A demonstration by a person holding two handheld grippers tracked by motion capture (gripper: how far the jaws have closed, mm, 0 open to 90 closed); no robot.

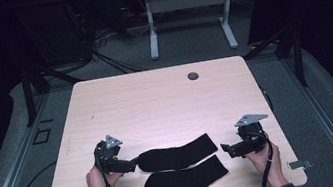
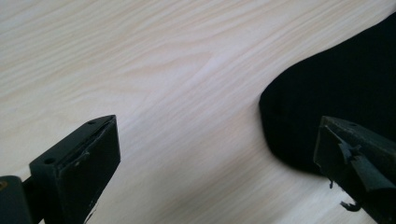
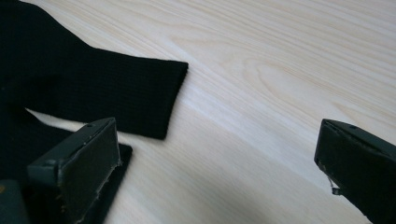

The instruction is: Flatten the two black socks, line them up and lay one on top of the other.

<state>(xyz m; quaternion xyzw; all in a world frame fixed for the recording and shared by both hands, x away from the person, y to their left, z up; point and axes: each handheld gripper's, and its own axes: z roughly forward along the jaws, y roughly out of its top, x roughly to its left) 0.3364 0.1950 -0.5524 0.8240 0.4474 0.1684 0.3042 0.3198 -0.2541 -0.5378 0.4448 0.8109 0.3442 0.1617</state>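
Observation:
Two black socks lie side by side near the front edge of the light wooden table (image 1: 155, 100), the far sock (image 1: 177, 155) and the near sock (image 1: 185, 179), toes to the left. My left gripper (image 1: 133, 164) is open at the far sock's toe. In the left gripper view the left gripper (image 2: 217, 154) has its jaws wide apart over bare wood, with the rounded toe (image 2: 336, 93) by the right jaw. My right gripper (image 1: 225, 149) is open just right of the cuffs. The far sock's cuff (image 3: 116, 93) lies ahead of the left jaw of the right gripper (image 3: 217, 154).
A cable hole (image 1: 193, 75) sits near the table's far edge. Behind the table stands a second table on white legs (image 1: 151, 30), with cables on the grey floor (image 1: 114, 61). Metal rails (image 1: 10, 174) run along both sides.

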